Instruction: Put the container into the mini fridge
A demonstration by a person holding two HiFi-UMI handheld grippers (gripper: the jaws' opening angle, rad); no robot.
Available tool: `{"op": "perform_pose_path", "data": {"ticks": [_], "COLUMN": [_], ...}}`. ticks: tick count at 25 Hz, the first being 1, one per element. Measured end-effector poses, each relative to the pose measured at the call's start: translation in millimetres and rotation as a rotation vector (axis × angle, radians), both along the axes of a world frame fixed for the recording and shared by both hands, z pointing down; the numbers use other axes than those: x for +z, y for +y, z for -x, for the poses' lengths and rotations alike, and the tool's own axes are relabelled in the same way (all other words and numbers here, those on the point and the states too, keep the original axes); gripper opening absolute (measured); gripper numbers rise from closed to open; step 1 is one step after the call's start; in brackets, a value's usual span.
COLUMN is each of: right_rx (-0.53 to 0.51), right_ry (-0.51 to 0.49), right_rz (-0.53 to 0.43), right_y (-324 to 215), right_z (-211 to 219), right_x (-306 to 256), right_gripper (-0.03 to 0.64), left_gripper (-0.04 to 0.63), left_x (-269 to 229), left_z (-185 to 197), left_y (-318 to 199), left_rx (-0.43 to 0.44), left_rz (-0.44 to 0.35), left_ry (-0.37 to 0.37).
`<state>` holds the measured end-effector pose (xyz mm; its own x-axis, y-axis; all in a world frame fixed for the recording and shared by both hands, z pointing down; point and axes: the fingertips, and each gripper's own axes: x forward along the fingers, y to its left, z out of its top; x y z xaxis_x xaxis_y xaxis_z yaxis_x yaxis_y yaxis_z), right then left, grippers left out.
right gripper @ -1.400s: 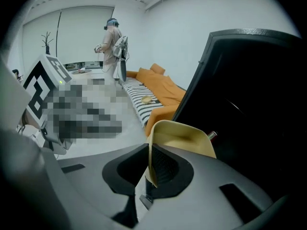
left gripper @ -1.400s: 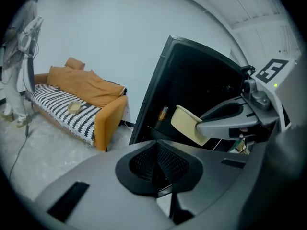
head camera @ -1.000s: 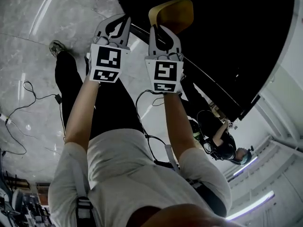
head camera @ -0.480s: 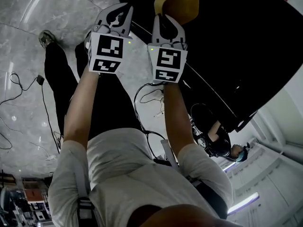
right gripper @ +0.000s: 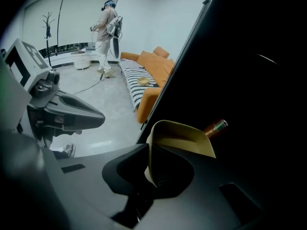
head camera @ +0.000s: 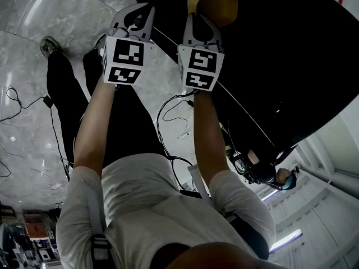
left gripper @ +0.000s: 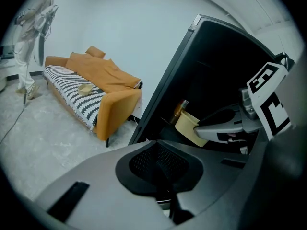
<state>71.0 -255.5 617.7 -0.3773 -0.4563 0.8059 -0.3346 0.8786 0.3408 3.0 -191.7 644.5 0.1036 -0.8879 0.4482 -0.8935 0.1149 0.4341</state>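
Note:
A tan open-topped container (head camera: 213,7) hangs at the mouth of the black mini fridge (head camera: 269,55), with my right gripper (head camera: 201,22) shut on its near wall. In the right gripper view the container (right gripper: 184,140) rises from between the pads, its rim pointing into the dark fridge interior (right gripper: 249,80). A bottle (right gripper: 216,127) stands inside just behind it. My left gripper (head camera: 134,21) is beside the right one, at the fridge's left edge, shut and holding nothing. From the left gripper view, the container (left gripper: 189,127) and the right gripper (left gripper: 225,126) sit inside the fridge opening.
An orange sofa (left gripper: 91,87) with a striped cover stands left of the fridge. Another person (right gripper: 106,32) stands far back by a coat stand (right gripper: 48,28). Cables (head camera: 22,111) lie on the grey marble floor. My own legs and feet are below the grippers.
Both grippers have edged forward and a little right, carrying the container further into the fridge opening. The view has shifted with them.

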Motion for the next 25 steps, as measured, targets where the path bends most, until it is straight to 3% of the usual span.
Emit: {"op": "perform_pose_path", "data": {"ticks": [25], "right_rx": [0.057], "right_ry": [0.059], "right_rz": [-0.037], "right_y": [-54], "right_z": [-26], "right_x": [24], "right_gripper": [0.051], "left_gripper": [0.012], "left_x": [19], "left_z": [-17], "left_y": [-15], "left_rx": [0.011], "left_rz": [0.054], "left_ry": [0.016]}}
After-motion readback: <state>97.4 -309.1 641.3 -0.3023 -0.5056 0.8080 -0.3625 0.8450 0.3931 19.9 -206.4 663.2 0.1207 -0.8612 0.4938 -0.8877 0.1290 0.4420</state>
